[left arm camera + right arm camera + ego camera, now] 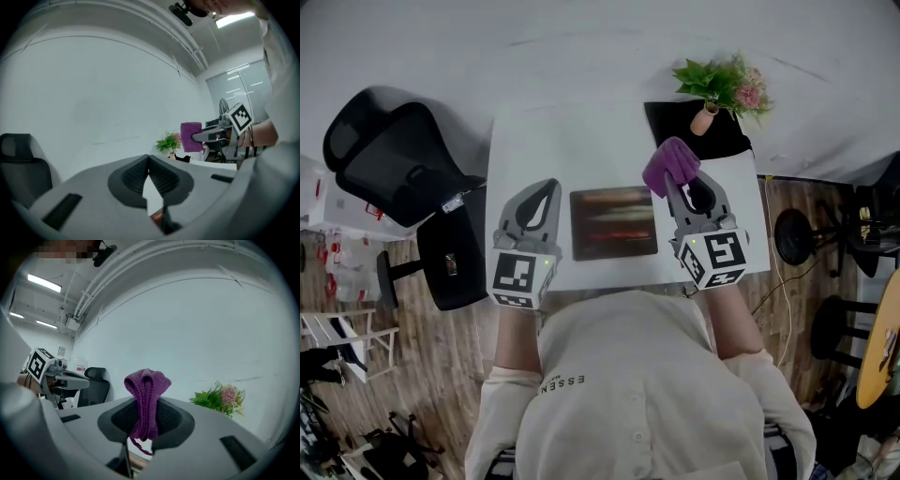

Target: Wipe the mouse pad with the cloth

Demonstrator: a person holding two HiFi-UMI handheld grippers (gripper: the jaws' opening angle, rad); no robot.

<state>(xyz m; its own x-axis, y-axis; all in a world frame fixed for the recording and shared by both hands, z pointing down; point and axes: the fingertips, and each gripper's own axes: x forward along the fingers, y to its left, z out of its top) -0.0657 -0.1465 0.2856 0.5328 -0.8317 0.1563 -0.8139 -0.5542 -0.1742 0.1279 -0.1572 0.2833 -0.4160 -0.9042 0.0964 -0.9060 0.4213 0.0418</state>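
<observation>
A dark mouse pad [614, 223] with reddish streaks lies in the middle of the white desk [581, 150]. My right gripper [682, 178] hovers at the pad's right edge, shut on a purple knitted cloth [671, 163] that bunches above its jaws; the same cloth [146, 399] fills the jaw gap in the right gripper view and shows as a purple patch [191, 137] in the left gripper view. To the left of the pad my left gripper [546, 192] is held above the desk, its ridged pads [137, 176] closed together on nothing.
A potted plant [724, 89] stands on a black mat [689, 131] at the desk's far right. A black office chair [394, 169] is left of the desk. Stools [792, 234] and a cable sit on the wooden floor at the right.
</observation>
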